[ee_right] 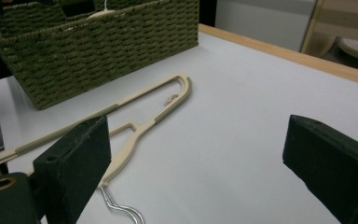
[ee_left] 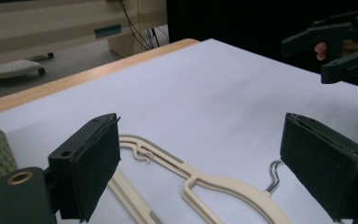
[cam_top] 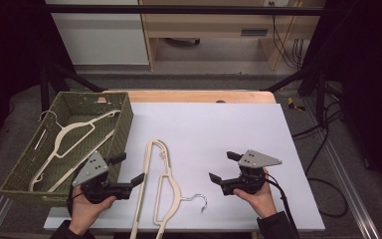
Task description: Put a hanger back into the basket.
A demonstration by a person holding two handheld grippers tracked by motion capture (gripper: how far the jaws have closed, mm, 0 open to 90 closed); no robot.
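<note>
Here a cream hanger [cam_top: 161, 186] lies flat on the white bench [cam_top: 229, 129], low and centre-left in the high view, its metal hook [cam_top: 197, 199] pointing right. The left tool [cam_top: 128, 170] hovers just beside it, jaws wide apart and empty. The right tool [cam_top: 223, 167], lower right, is likewise spread and empty. A second hanger [cam_top: 72, 137] rests inside the basket [cam_top: 122, 122] at left.

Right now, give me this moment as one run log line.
left gripper: open, empty | right gripper: open, empty | hanger: flat on table between them | basket: holds another hanger
</note>
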